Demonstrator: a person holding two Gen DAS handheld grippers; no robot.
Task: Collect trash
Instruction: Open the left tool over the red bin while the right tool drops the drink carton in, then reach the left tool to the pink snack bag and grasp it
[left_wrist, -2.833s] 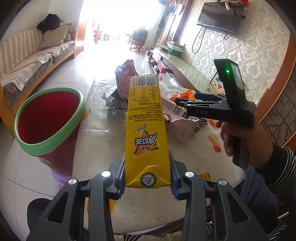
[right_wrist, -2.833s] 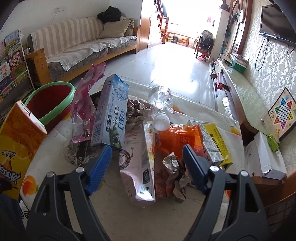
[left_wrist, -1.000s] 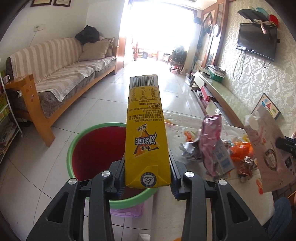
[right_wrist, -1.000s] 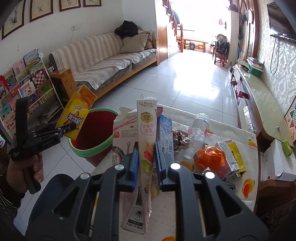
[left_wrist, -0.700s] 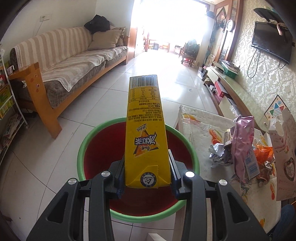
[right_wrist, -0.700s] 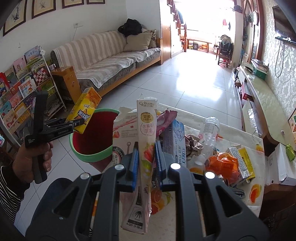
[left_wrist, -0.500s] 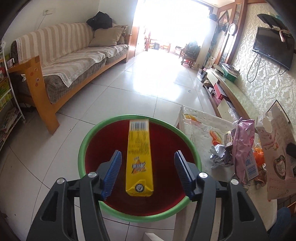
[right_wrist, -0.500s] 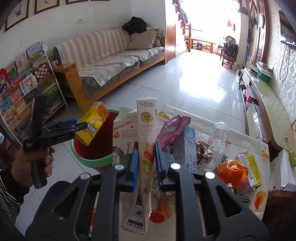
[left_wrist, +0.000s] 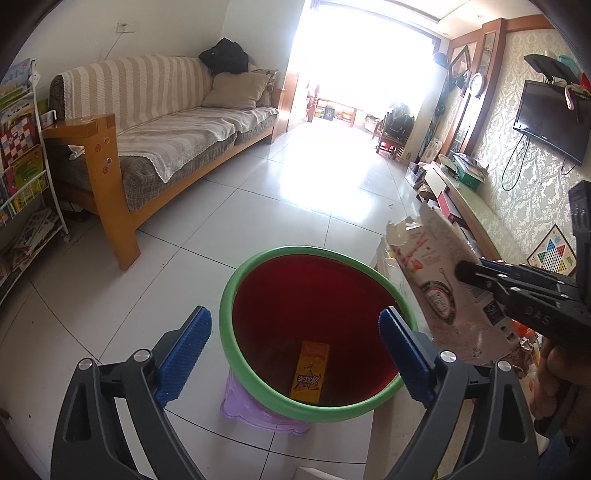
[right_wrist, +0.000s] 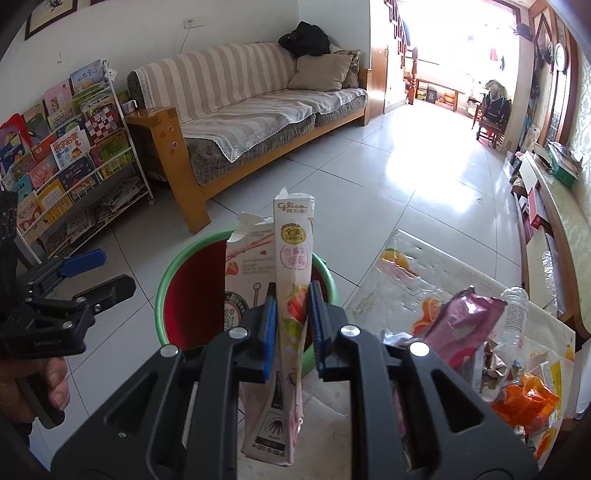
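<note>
A red bin with a green rim (left_wrist: 258, 387) stands on the floor beside the table; it also shows in the right wrist view (right_wrist: 162, 291). The yellow drink carton (left_wrist: 309, 371) lies at its bottom. My left gripper (left_wrist: 295, 350) is open and empty above the bin, also seen in the right wrist view (right_wrist: 96, 273). My right gripper (right_wrist: 290, 328) is shut on a flattened pink-and-white snack box (right_wrist: 291, 258), held upright just right of the bin (left_wrist: 443, 284).
The table (right_wrist: 391, 280) at the right carries a pink wrapper (right_wrist: 461, 321), a clear plastic bottle (right_wrist: 517, 314), an orange wrapper (right_wrist: 524, 402) and crumpled paper. A purple stool (left_wrist: 255, 413) sits under the bin. A sofa (left_wrist: 166, 136) and a bookshelf (right_wrist: 62, 155) stand at the left.
My left gripper carried the yellow carton over the bin, opened, and the carton dropped to the bottom. My right gripper has closed on the pink snack box, lifted it and moved toward the bin.
</note>
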